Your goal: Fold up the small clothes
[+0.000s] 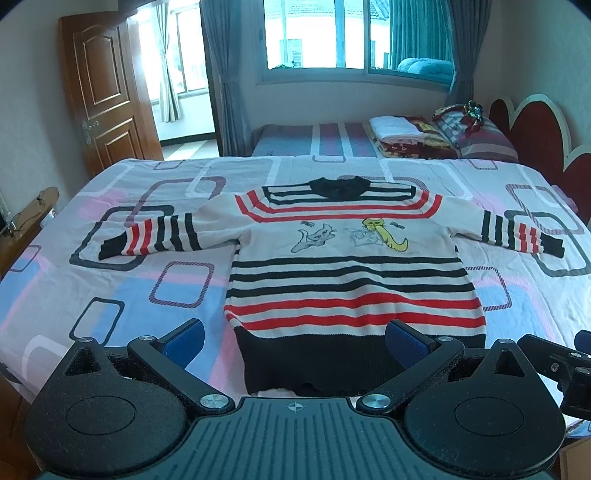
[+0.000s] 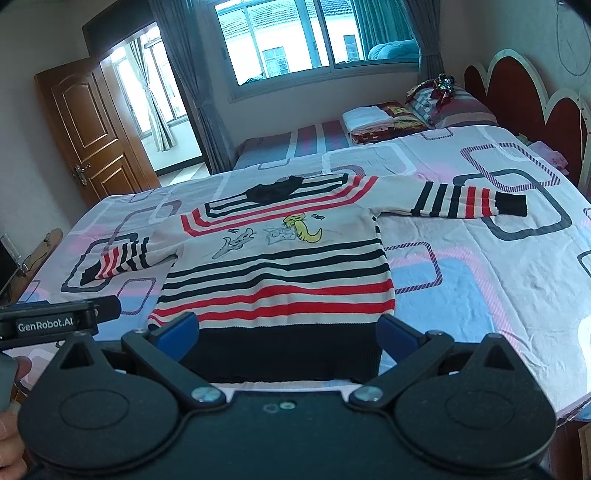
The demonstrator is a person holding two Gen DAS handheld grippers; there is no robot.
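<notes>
- The left tool sat at the bottom of its frame, fingers spread wide, holding nothing.
- The right tool was likewise spread and empty.
- The striped sweater lay flat at centre frame on the bed, sleeves outstretched, its black hem nearest both tools.

striped sweater flat, sleeves out

Bed w/ sheet, door, window.
</notes>
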